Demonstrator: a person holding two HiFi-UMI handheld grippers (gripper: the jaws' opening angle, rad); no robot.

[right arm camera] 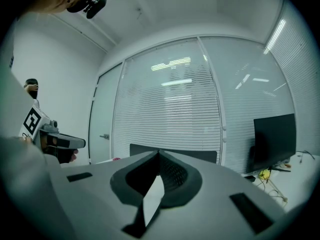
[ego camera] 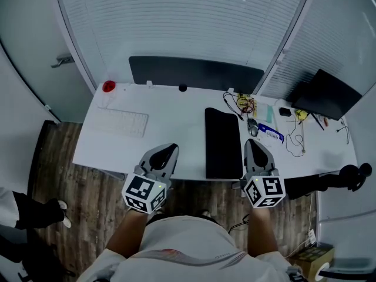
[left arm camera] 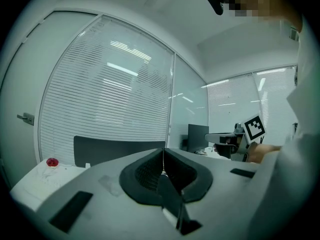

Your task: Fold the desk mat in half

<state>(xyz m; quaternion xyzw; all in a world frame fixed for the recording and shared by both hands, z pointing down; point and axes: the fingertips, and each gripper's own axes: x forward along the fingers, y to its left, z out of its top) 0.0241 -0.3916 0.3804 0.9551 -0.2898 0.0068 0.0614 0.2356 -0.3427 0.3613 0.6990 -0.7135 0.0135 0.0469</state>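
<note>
Lying flat on the white desk, the black mat is showing as a narrow dark strip that is running from the middle of the desk to its near edge; I cannot tell whether it is one layer or two. The left gripper is hovering over the near edge, well to the left of the mat, and it is pointing level toward the back of the desk. In the left gripper view its jaws are pressing together with nothing between them. The right gripper is hanging just beside the near right corner of the mat, but whether it is touching the mat I cannot tell. Its jaws are also pressing together on nothing. Each gripper is carrying a cube with black and white square patterns, and these are not giving any letters. A white keyboard is lying at the left of the desk, and a red object is sitting at the far left corner. Cables and a blue and white packet are lying to the right of the mat; the print on the packet is too small to read.
</note>
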